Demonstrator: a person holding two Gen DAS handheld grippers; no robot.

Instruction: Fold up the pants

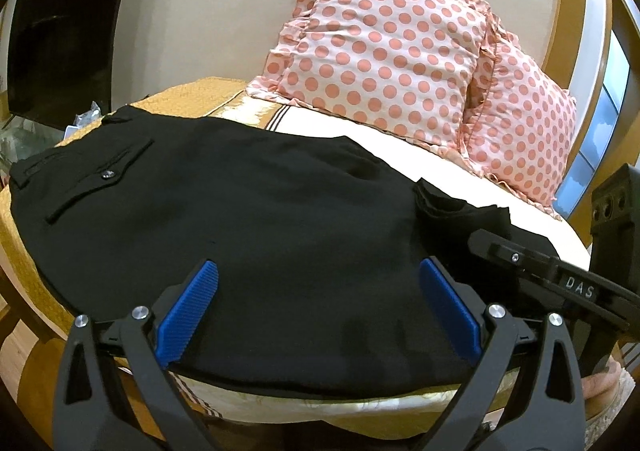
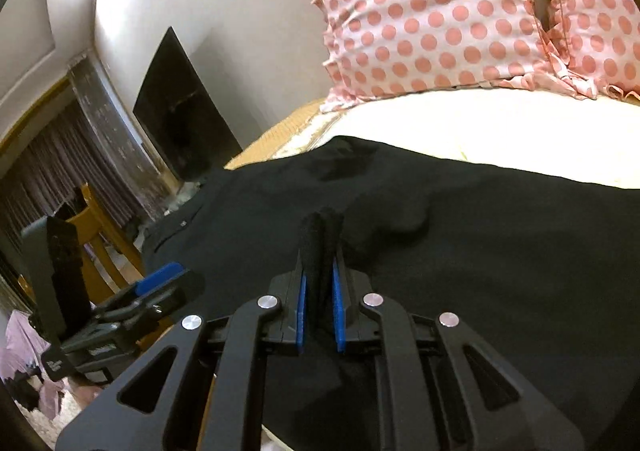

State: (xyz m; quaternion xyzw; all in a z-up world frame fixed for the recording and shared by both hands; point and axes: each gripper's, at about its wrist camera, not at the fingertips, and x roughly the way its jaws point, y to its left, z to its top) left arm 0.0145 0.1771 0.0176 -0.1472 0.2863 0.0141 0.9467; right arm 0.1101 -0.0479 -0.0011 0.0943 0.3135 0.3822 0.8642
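Observation:
Black pants [image 1: 248,211] lie spread on the bed, waistband and a buttoned back pocket [image 1: 104,175] at the far left. My left gripper [image 1: 318,271] is open, its blue pads [image 1: 188,315] just above the pants' near edge, holding nothing. My right gripper [image 2: 320,271] is shut on a bunched fold of the black pants [image 2: 320,235] and lifts it slightly. That gripper also shows in the left wrist view [image 1: 532,263] at the right, next to the raised fold [image 1: 452,207]. The left gripper shows in the right wrist view [image 2: 160,283] at the left.
Two pink polka-dot pillows [image 1: 384,51] lean at the head of the bed [image 1: 400,135]. A dark TV screen [image 1: 68,31] hangs on the wall at left. A wooden chair [image 2: 100,235] stands beside the bed. The bed's near edge [image 1: 320,407] is right below my left gripper.

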